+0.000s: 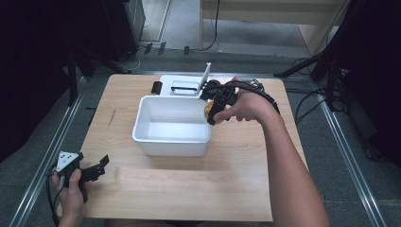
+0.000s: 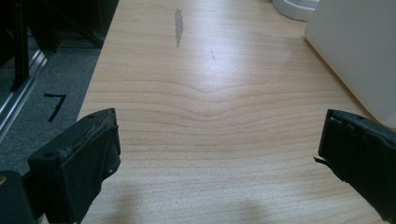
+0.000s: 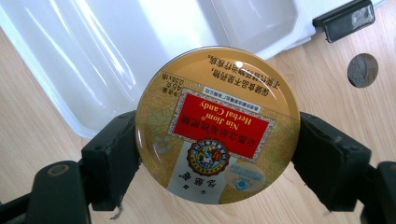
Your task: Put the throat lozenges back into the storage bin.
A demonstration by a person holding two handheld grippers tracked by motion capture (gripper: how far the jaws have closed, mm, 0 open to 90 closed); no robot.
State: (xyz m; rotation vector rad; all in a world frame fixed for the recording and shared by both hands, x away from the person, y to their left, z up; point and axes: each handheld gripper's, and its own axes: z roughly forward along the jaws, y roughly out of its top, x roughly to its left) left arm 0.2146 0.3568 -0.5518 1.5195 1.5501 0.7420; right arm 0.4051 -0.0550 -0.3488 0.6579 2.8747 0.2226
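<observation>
Pale wood-grain table (image 1: 189,184) stands on grey carpet, with dark stands and cables around it. At the right rim of a white plastic tub (image 1: 171,130), the right gripper (image 1: 210,113) clamps a round candy tin (image 3: 217,125) by its edge, one black jaw on each side. Being a flat disc, the tin has no long axis; its printed lid faces the right gripper view's camera, with the red label and lettering upside down there. The lid is glossy gold metal with a fine leaf pattern, a red rectangular label and a round emblem below it. In the high view the tin (image 1: 207,109) hangs just over the tub's right wall.

The tub is rectangular, smooth and shiny, with rounded corners. Behind it lies a white lidded box (image 1: 182,85) with a black latch (image 3: 344,19), its lid raised. A small dark round mark (image 3: 362,70) sits on the wood near that latch.

The left gripper (image 1: 90,172) rests at the table's near left corner, well apart from the tub, its jaws wide apart with only bare wood between them. A grey scuff (image 2: 178,25) marks the wood ahead of it.
</observation>
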